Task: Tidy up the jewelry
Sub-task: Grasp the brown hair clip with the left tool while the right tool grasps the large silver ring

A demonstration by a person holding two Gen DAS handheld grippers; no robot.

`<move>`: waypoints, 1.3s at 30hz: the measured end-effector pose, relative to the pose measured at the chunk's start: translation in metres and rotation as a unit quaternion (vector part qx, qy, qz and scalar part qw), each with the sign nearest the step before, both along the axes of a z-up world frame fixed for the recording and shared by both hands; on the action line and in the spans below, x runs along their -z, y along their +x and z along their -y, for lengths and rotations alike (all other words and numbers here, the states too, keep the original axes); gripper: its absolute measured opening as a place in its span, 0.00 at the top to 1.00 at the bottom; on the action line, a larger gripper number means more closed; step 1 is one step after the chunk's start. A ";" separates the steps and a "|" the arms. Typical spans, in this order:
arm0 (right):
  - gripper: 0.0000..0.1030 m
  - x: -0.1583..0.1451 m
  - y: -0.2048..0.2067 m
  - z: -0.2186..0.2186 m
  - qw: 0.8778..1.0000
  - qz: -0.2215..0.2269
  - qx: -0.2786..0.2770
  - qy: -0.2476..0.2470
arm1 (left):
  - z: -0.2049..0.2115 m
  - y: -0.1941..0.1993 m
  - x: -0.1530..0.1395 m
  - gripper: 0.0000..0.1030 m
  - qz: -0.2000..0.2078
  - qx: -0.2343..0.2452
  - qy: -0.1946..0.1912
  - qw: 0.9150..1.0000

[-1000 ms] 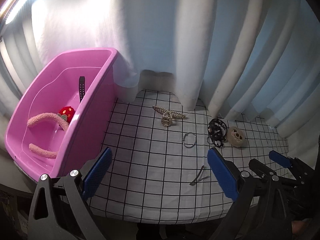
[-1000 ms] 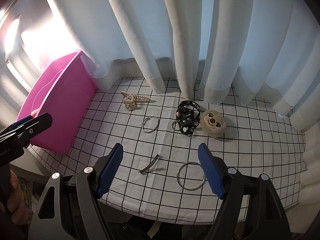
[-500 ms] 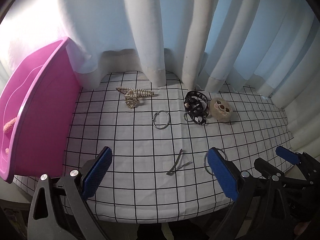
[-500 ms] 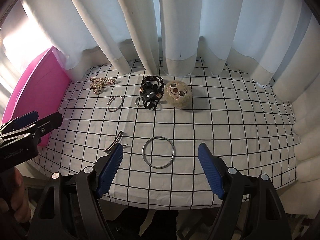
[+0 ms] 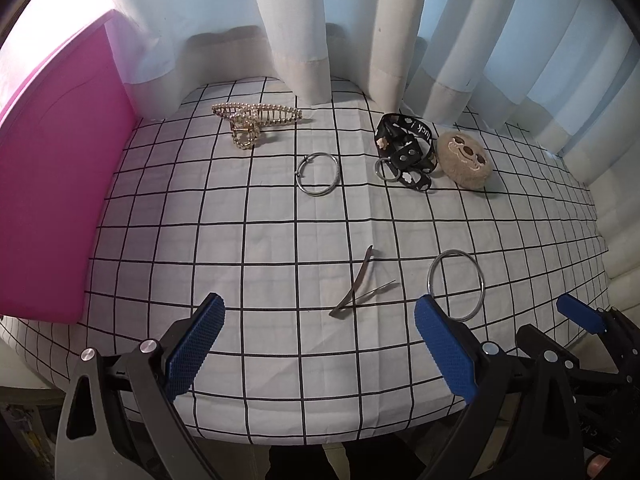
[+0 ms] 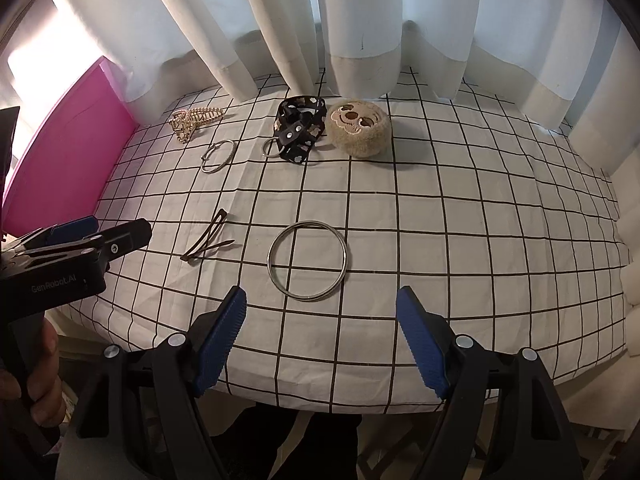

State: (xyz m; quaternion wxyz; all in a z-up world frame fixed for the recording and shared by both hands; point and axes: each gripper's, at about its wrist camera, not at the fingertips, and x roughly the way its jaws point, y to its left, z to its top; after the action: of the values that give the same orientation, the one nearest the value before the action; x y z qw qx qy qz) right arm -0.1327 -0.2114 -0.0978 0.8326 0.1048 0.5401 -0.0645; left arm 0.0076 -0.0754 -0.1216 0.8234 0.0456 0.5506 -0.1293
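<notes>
- My right claw is spread wide and empty; the large silver bangle lies flat on the bench just ahead, centred between its pads.
- My left claw is equally wide and empty, with the brown hair clip ahead, pointing away, and the bangle to its right.
- The pink bin stands far left.
</notes>
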 end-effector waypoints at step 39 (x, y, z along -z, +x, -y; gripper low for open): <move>0.14 0.078 0.042 -0.011 0.996 0.020 -0.017 -0.082 | 0.018 0.021 0.085 0.05 0.053 0.063 0.018 0.996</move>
State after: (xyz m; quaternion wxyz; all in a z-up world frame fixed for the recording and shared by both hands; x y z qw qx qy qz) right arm -0.0909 -0.1999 -0.1755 0.8499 0.0283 0.5179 -0.0928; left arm 0.0282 -0.0936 -0.2064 0.8405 0.1017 0.5050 -0.1678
